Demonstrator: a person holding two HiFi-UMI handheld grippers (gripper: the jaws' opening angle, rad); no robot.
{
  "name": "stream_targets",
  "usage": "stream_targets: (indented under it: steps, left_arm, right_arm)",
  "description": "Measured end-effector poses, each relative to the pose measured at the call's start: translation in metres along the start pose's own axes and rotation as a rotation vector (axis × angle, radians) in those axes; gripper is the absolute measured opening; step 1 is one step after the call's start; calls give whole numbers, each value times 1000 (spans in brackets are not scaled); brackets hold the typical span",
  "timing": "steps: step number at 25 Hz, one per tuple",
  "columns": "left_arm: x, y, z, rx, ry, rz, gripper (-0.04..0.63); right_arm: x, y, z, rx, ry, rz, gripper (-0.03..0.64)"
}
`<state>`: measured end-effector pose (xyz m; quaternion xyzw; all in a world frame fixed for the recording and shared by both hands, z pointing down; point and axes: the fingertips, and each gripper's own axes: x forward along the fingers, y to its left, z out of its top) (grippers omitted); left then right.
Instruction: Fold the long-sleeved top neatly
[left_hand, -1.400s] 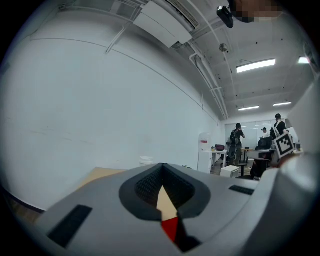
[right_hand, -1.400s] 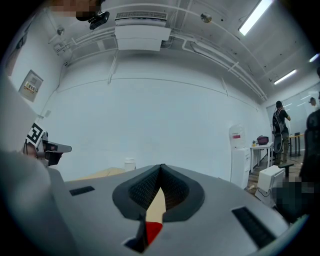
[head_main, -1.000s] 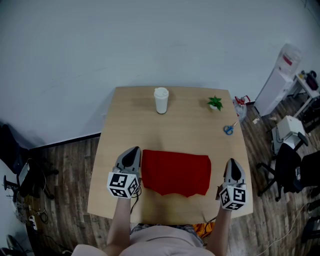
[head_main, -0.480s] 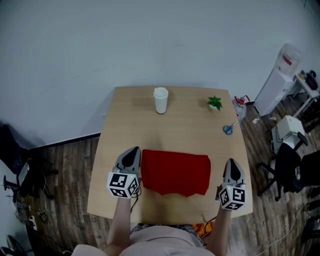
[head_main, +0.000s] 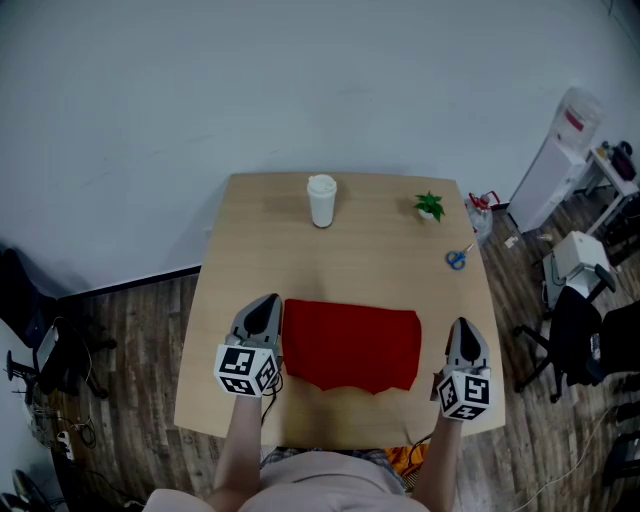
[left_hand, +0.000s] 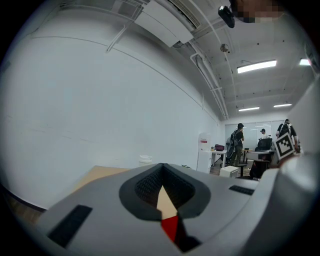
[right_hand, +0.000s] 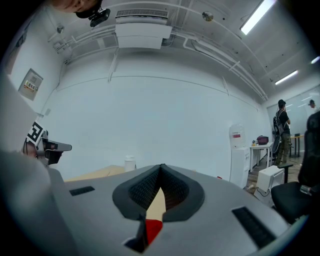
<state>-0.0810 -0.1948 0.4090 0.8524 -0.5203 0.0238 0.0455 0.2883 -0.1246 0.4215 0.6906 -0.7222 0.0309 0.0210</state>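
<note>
My left gripper and right gripper flank the red top.
Both jaws closed, empty; top lies crosswise, nearer my left.

You work in open office or lab room. Plain white wall behind far edge of your table; wood-plank floor. Water dispenser and black office chair off table's right edge. Overhead: strip lights, exposed pipes, ceiling air-conditioning unit. People stand at desks far across room.
</note>
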Motion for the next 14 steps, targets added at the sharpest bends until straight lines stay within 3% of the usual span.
stream_targets:
  steps: [14]
  left_arm:
    - [0, 1, -2, -2, 6, -1, 3]
  right_arm:
    - [1, 0, -1, 8, 7, -4, 6]
